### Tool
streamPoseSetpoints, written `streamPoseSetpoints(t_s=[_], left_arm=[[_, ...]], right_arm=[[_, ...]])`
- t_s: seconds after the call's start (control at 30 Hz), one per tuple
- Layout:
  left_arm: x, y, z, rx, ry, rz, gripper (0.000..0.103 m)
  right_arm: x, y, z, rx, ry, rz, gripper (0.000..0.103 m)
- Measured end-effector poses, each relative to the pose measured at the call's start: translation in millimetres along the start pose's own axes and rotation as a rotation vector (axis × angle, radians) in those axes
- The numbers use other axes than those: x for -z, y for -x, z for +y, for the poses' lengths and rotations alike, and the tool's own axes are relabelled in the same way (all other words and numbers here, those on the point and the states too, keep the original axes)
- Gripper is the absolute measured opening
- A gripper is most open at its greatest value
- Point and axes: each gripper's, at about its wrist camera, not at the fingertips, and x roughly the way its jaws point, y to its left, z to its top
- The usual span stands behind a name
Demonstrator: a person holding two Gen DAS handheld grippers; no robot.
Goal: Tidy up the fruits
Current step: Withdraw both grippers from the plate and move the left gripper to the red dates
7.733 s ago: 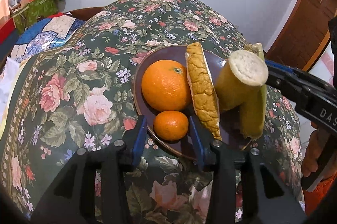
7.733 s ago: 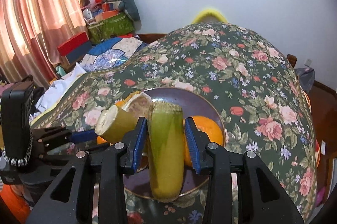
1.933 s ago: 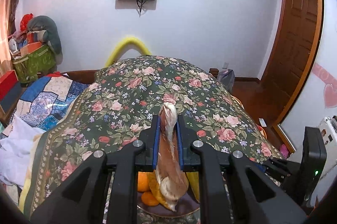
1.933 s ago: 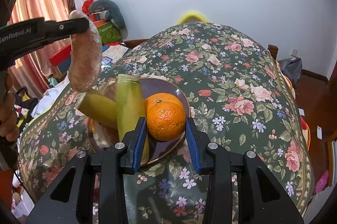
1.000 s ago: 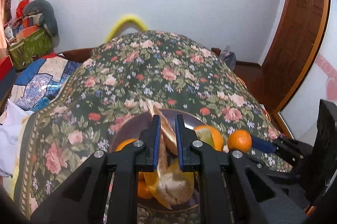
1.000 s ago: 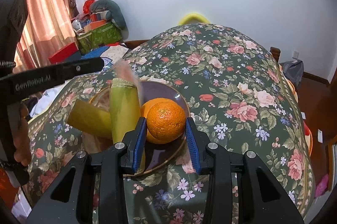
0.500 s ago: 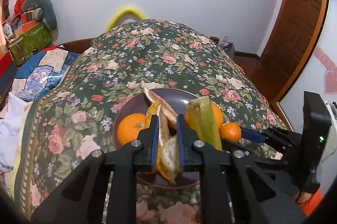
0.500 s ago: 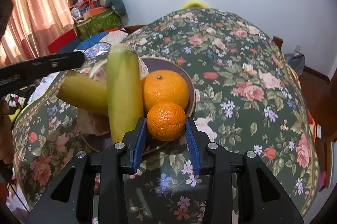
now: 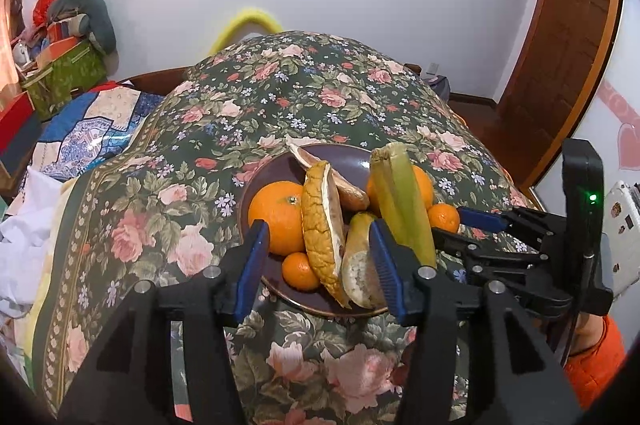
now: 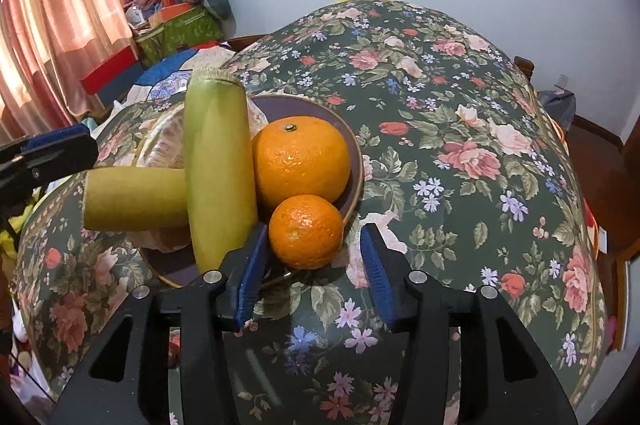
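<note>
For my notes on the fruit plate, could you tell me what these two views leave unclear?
- Left wrist view: the plate's near rim is hidden behind the left gripper.
- Right wrist view: whether the small orange rests on the plate rim or the cloth; the orange covers the contact.

Fruit on plate, seemingly

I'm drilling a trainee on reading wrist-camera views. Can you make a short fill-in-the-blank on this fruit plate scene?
1. The fruit sits on a dark ____.
2. The small orange between the right gripper's fingers lies nearer the camera than the ____ orange.
3. The left gripper's jaws stand ____ around the dried peel.

Missing words: plate; large; open
</note>
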Motion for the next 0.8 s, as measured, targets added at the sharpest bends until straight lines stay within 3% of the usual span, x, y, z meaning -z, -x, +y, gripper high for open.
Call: streamPoseSetpoints(t_s=[0.3,0.67,0.8], left_arm=[[8,24,2,-0.007,0.021,-0.004,0.052],[38,61,-8,-0.012,-0.011,0.024,0.055],[51,69,-14,0.003,-0.017,0.04,0.064]], right_arm=[[1,35,11,0.005,0.009,-0.045,0.051],[14,81,34,0.01,0.039,-0.075,0.051],[20,94,44,0.018,0.053,-0.081,0.051]])
